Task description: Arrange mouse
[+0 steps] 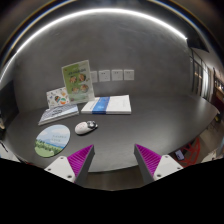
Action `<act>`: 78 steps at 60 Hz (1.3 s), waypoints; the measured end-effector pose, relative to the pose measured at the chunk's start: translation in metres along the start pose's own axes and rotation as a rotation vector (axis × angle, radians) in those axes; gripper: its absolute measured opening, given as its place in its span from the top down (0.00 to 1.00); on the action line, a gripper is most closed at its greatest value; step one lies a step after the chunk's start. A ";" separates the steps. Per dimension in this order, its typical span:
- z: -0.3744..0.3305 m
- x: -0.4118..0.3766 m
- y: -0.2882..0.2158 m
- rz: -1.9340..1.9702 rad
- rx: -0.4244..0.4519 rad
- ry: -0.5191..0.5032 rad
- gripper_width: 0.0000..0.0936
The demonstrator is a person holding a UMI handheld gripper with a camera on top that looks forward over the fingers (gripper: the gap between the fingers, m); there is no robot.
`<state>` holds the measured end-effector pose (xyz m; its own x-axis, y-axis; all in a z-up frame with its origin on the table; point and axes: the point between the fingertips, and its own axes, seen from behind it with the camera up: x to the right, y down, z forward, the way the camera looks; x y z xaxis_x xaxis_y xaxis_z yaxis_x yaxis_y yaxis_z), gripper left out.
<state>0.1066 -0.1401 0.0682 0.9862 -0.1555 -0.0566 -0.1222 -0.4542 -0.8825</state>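
A small white and grey mouse (86, 127) lies on the dark tabletop (150, 125), beyond my left finger and to the left of the gap. It sits just right of a round mouse mat (53, 140) with a green landscape print. My gripper (112, 158) is open and empty, its magenta pads (80, 157) wide apart, held above the table's near edge. Nothing stands between the fingers.
A blue and white booklet (107, 104) lies behind the mouse. A second leaflet (57, 114) lies to its left. Two printed cards (76, 80) lean against the grey back wall, under a row of wall sockets (116, 74).
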 end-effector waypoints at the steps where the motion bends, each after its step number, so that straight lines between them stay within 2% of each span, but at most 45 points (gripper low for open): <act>1: -0.001 -0.001 -0.001 -0.009 -0.004 -0.005 0.11; 9: 0.018 -0.004 0.000 -0.058 -0.027 -0.044 0.11; 20: 0.055 -0.061 0.003 -0.094 -0.047 -0.214 0.12; 29: 0.090 -0.104 0.014 -0.149 -0.092 -0.278 0.12; 43: 0.150 -0.139 0.018 -0.135 -0.166 -0.267 0.12; 63: 0.218 -0.156 -0.013 -0.133 -0.202 -0.144 0.11; 69: 0.229 -0.164 -0.020 -0.127 -0.202 -0.133 0.15; 70: 0.231 -0.164 -0.020 -0.121 -0.201 -0.128 0.13; 72: 0.234 -0.161 -0.022 -0.107 -0.199 -0.108 0.17; 75: 0.235 -0.158 -0.022 -0.096 -0.195 -0.091 0.39; 78: 0.236 -0.157 -0.024 -0.091 -0.181 -0.096 0.41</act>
<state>-0.0193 0.1018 -0.0121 0.9991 -0.0264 -0.0325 -0.0418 -0.6140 -0.7882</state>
